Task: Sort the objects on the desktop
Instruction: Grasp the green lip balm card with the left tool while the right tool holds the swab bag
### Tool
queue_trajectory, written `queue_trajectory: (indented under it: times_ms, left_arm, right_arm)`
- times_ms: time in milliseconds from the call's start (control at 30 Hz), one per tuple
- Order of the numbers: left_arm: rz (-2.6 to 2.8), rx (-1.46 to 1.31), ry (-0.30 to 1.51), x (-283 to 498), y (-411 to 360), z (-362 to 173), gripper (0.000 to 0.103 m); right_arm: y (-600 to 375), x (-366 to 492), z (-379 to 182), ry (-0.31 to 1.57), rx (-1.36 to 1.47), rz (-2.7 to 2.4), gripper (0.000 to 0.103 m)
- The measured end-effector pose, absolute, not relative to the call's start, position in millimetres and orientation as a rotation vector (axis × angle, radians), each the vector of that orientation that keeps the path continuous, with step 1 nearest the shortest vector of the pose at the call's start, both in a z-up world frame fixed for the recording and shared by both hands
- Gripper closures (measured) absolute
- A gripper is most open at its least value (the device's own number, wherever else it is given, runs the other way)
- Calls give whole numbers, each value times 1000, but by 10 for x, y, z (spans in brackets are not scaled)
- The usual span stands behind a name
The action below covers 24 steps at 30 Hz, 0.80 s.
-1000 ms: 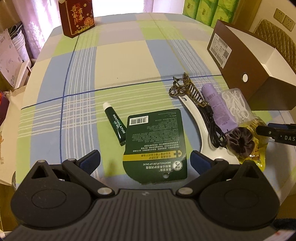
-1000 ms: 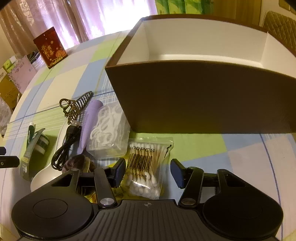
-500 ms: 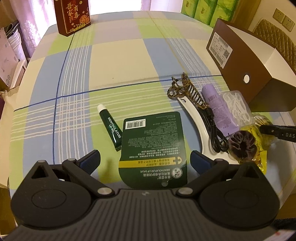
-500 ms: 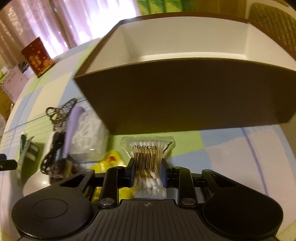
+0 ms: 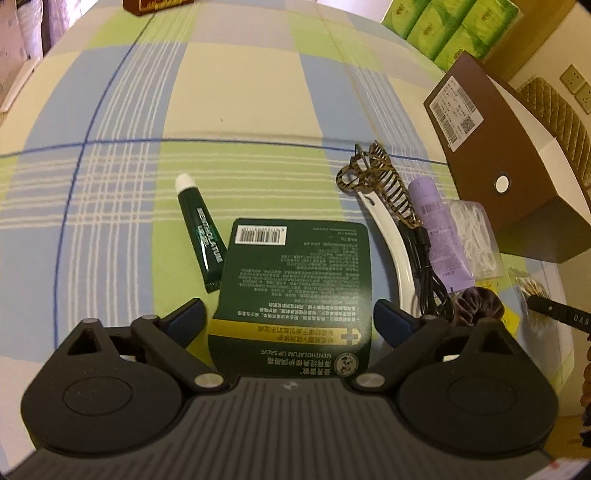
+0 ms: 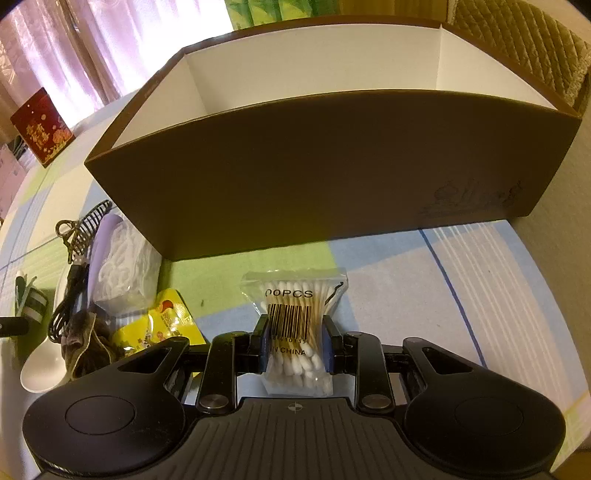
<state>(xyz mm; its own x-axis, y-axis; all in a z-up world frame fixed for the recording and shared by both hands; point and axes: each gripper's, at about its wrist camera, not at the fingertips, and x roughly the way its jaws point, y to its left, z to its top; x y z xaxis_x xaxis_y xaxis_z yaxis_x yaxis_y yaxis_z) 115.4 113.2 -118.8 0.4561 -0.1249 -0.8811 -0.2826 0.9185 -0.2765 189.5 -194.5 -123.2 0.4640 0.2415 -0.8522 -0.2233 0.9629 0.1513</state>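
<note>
My right gripper is shut on a clear bag of cotton swabs and holds it above the cloth, in front of the brown box with a white, empty inside. My left gripper is open, its fingers on either side of a dark green lip-salve card lying flat. A green lip-salve tube lies left of the card. Right of it lie a white shoehorn, a black cable, a hair claw, a purple tube, a bag of floss picks and a brown scrunchie.
A yellow snack packet lies left of my right gripper. The brown box also shows at the right of the left wrist view. A red box stands at the table's far side. Green packs are stacked beyond the table.
My right gripper has shut on the cotton swab bag and lifted it off the cloth toward the box. My left gripper has come lower and closer to the green card, still open.
</note>
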Motion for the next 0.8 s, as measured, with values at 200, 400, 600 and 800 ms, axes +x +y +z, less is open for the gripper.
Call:
queue_trajectory:
  times_ms: [200, 400, 600, 800]
  left_arm:
    - [79, -352, 1110, 1229, 1054, -1186, 12]
    - [62, -252, 1137, 1274, 923, -1155, 14]
    - [59, -74, 1153, 1124, 742, -1077, 14]
    - [53, -80, 1175, 1077, 739, -1081, 13]
  right_arm:
    - [-1917, 1920, -1261, 1055, 4, 295, 79]
    - [-1922, 1910, -1257, 1053, -37, 308, 79]
    - [-1954, 1880, -1275, 1061, -62, 330, 79]
    - [-1922, 1882, -1262, 1038, -90, 343, 34]
